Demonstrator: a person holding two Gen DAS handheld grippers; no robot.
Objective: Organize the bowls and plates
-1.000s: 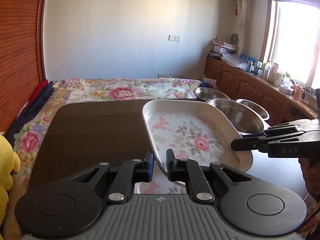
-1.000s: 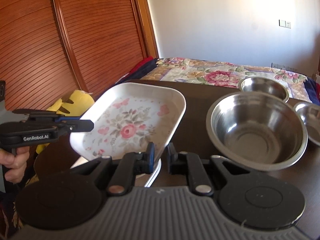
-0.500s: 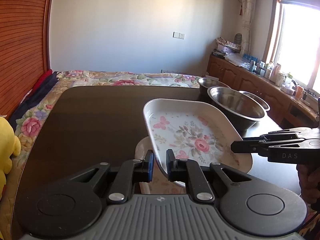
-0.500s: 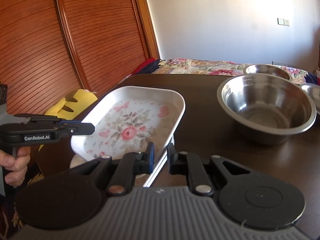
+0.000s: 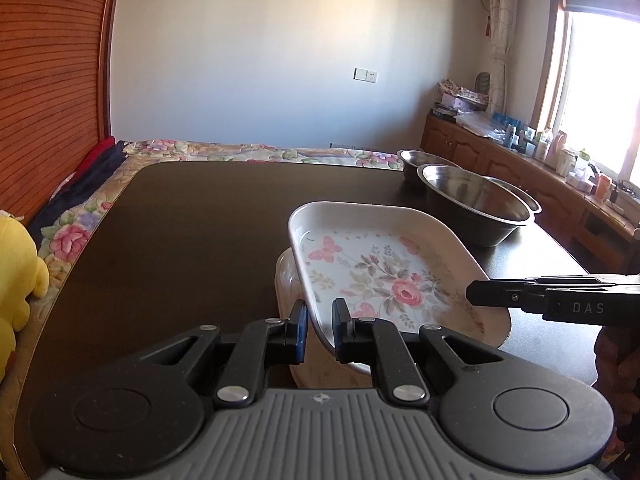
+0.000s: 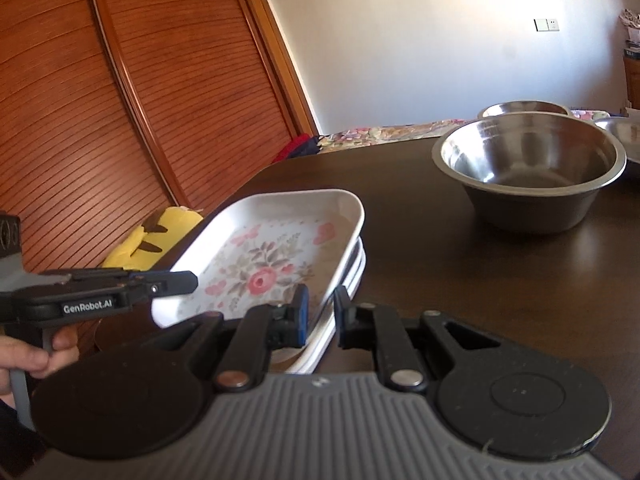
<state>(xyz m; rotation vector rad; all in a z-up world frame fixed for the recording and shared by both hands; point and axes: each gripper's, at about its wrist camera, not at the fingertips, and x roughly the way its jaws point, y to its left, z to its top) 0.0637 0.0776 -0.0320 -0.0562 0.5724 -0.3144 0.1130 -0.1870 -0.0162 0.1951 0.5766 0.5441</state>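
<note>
Left gripper [image 5: 320,334]: fingers clamped on the near-left rim of the floral tray; a person's hand [image 6: 24,356] grips its handle.
Right gripper [image 6: 321,316]: fingers clamped on the opposite long rim of the same tray.
Floral tray [image 5: 384,276]: white, rectangular with rounded corners, rose and butterfly print facing up. It sits tilted over a stack of like white trays [image 6: 348,276], its left side raised; whether the right side touches the stack cannot be told.
Tray position: near-right part of the dark table [image 5: 192,224], directly over the stack.
Tray long axis: in the left wrist view it runs from near right to far left, one short end pointing toward the far table edge.
Large steel bowl [image 6: 528,168]: upright on the table, beyond the tray and to its right, near but apart from it.
Smaller steel bowl [image 5: 424,158]: behind the large bowl, close to the far edge.
Third steel bowl [image 6: 620,132]: at the right border, only partly seen.
Open room: the whole left and far-centre of the tabletop is bare dark surface; a clear strip lies between tray and large bowl.
Edges: the table's left edge borders a floral bedspread [image 5: 72,236]; its far edge borders the same cloth.
Beyond the left edge: a yellow plush toy [image 6: 152,240] and slatted wooden doors [image 6: 100,120].
</note>
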